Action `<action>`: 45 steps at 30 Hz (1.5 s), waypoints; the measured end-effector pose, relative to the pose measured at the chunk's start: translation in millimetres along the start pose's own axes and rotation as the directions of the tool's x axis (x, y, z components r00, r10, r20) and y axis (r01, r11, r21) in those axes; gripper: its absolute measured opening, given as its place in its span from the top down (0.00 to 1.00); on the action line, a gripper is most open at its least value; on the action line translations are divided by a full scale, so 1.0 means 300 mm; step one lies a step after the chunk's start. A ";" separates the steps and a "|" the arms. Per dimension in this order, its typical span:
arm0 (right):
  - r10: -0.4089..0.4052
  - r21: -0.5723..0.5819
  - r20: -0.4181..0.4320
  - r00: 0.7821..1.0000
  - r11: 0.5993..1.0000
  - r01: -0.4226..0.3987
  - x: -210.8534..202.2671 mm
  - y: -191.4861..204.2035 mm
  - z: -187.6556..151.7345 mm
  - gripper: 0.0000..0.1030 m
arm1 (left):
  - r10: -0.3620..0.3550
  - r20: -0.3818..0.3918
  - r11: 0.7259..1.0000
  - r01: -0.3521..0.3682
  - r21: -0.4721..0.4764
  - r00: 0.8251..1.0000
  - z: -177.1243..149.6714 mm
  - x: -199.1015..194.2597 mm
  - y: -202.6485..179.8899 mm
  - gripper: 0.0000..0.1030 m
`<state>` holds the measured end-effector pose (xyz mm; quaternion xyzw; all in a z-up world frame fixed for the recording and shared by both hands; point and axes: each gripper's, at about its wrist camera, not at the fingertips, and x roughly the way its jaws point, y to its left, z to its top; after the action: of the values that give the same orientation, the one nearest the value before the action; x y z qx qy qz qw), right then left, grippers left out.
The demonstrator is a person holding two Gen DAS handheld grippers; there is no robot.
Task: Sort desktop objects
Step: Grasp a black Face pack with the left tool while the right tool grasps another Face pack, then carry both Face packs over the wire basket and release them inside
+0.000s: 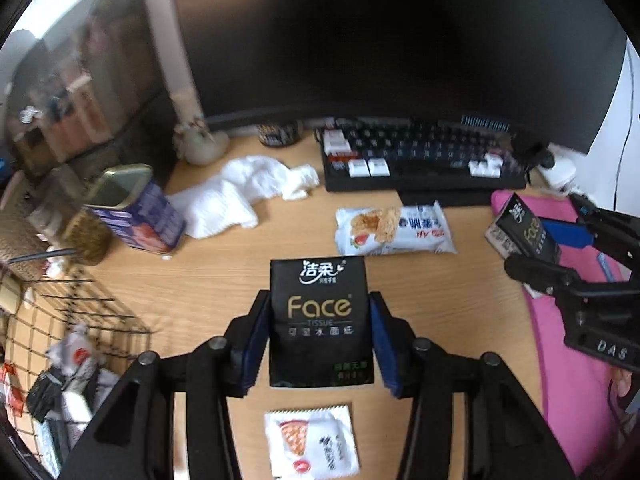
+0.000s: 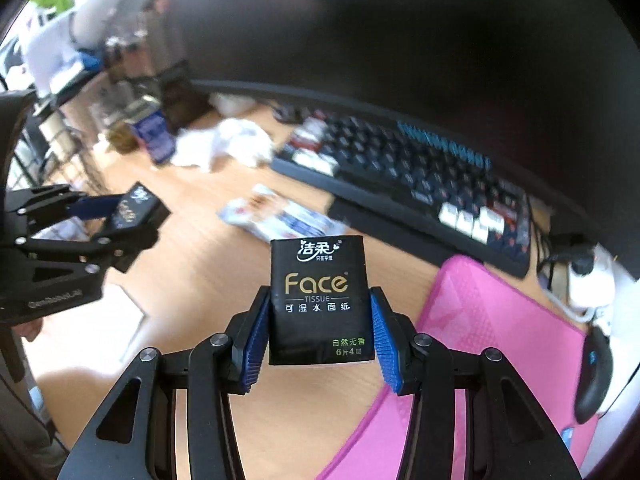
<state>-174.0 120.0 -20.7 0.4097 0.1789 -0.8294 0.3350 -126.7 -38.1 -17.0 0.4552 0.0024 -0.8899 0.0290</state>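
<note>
Tissue packs are sitting upright at frame centre in both views: left hand-held gripper point(image 1: 320, 336) is clamping one tissue pack point(image 1: 320, 320), right hand-held gripper point(image 2: 320, 328) another pack point(image 2: 320, 300) (long axes vertical, logos upward), both tilting down over the desk point(image 1: 200, 300).

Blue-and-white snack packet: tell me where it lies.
In the left wrist view the snack packet lies flat on the wooden desk, just before the keyboard, right of the white cloth and left of the pink mat.
</note>
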 end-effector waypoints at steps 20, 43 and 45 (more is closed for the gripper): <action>0.330 -0.289 0.106 0.938 0.913 -0.288 -0.088 0.822 0.246 0.55 | 0.263 0.074 0.920 -0.227 -0.320 0.962 -0.324 -0.375 0.652 0.49; 0.410 -0.307 0.047 0.911 0.874 -0.377 -0.010 0.975 0.244 0.55 | 0.331 0.061 0.887 -0.288 -0.360 0.942 -0.399 -0.373 0.757 0.49; 0.414 -0.308 0.050 0.909 0.872 -0.381 -0.015 0.975 0.244 0.54 | 0.327 0.068 0.887 -0.282 -0.365 0.942 -0.399 -0.380 0.760 0.49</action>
<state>-7.4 -128.2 20.5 0.3358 0.1915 -0.7291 0.5647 49.1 -256.4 10.2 0.3795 0.0872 -0.8868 0.2490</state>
